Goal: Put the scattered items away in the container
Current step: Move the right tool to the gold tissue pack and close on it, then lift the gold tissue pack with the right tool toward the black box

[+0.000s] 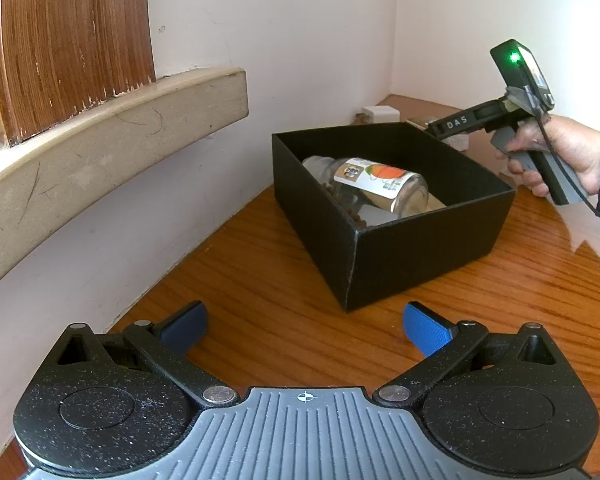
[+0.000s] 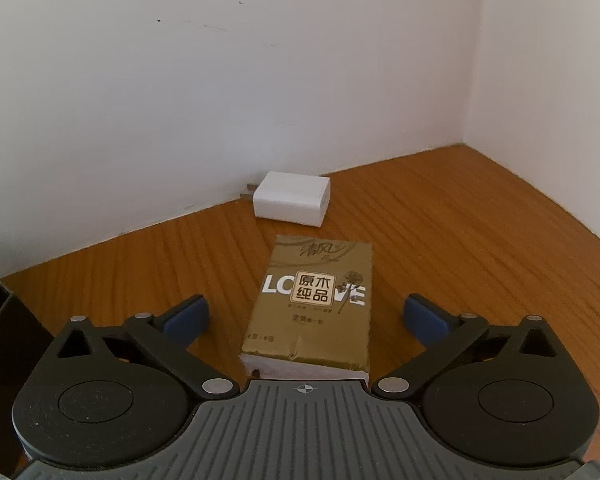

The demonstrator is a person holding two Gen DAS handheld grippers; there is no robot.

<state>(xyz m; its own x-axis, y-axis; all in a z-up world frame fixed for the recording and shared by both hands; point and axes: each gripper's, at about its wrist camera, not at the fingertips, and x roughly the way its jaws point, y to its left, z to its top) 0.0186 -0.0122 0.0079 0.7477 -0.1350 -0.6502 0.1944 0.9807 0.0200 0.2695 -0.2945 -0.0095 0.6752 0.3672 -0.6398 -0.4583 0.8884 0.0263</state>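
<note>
A black open box (image 1: 428, 236) stands on the wooden table in the left wrist view. A glass jar (image 1: 376, 184) with an orange-printed label lies on its side inside it. My left gripper (image 1: 306, 326) is open and empty, a little short of the box's near corner. My right gripper (image 2: 306, 316) is open, its jaws on either side of a gold tissue pack (image 2: 312, 308) that lies flat on the table, not touching it. A white charger plug (image 2: 292, 199) lies beyond the pack by the wall. The right gripper's body (image 1: 528, 120) shows in the left wrist view, held behind the box.
White walls meet in a corner behind the table (image 2: 480, 240). A beige ledge (image 1: 100, 140) and wooden panel (image 1: 72, 40) jut out at the left. The box's black edge (image 2: 4, 340) shows at the right wrist view's left. The charger (image 1: 380, 114) also shows behind the box.
</note>
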